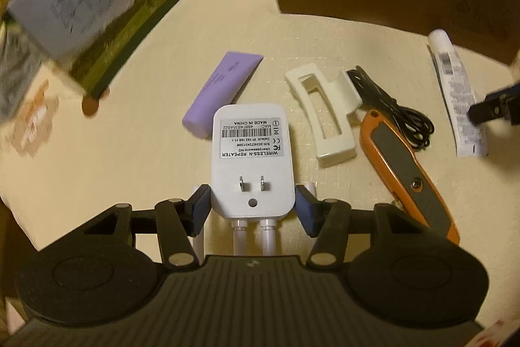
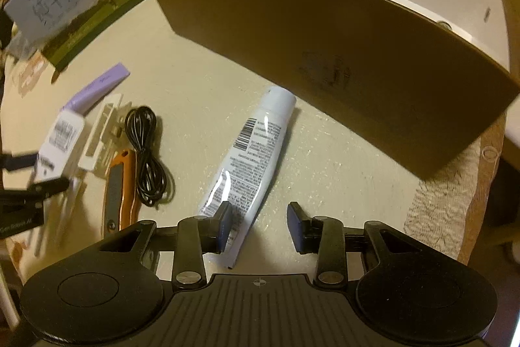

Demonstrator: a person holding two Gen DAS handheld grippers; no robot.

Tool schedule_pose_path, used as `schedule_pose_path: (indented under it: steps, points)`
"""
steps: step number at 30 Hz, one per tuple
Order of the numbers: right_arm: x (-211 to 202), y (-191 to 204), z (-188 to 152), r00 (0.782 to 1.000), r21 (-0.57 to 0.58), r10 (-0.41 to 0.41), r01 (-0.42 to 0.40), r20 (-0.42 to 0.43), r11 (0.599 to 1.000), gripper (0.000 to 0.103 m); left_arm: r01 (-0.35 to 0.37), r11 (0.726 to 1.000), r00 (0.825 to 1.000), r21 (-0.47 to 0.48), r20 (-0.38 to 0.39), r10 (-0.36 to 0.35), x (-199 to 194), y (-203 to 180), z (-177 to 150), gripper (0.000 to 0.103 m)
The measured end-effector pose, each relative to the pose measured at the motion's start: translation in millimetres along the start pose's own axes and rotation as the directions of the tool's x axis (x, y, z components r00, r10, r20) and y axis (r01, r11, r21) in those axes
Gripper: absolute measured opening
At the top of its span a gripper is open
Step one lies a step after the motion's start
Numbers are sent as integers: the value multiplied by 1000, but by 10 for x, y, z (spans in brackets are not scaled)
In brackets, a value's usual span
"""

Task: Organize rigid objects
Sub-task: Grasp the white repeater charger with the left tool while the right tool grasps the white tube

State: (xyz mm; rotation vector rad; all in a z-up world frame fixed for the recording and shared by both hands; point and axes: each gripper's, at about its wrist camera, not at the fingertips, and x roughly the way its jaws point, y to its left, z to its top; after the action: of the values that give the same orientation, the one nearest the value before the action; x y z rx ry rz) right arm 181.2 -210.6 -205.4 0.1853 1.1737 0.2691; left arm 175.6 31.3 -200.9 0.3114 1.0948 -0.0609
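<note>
Cream-coloured cloth [image 1: 156,132] covered the table where a scatter of small things lay under warm indoor light. At the far side stood a brown cardboard box [image 2: 325,54], open at the top, with its near wall facing the two grippers. Near the middle of the cloth lay a white wireless repeater [image 1: 252,158], label and plug prongs facing up and its white antennas pointing back toward the left gripper [image 1: 252,207]. That gripper's two dark pads sat against either side of the repeater's lower end, jaws about half open and closed on it. Just behind the repeater lay a purple tube [image 1: 224,93], and to its right a cream hair clip [image 1: 321,116], then an orange and grey utility knife [image 1: 409,171] with a coiled black cable [image 1: 403,116] beside it. Farther right lay a white tube [image 2: 250,158] with a barcode and small print, its cap pointing toward the box. The right gripper [image 2: 260,226] hung over this tube's crimped end, jaws partly open; its left pad covered part of the tube's edge while the right pad stood clear of it over bare cloth, so nothing was gripped. A blue and green carton [image 1: 87,12] stood at the far left.
</note>
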Motion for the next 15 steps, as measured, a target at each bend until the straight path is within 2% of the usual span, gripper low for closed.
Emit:
schedule_pose_path:
  steps: [5, 11, 15]
  points:
    - [5, -15, 82, 999, 78, 6, -9, 35, 997, 45, 22, 997, 1000, -81, -12, -23, 31, 81, 91, 53]
    - [136, 26, 210, 998, 128, 4, -11, 57, 992, 45, 31, 994, 999, -105, -11, -33, 81, 79, 148, 54]
    - [239, 122, 256, 997, 91, -48, 43, 57, 995, 45, 34, 992, 999, -121, -19, -37, 123, 100, 168, 60]
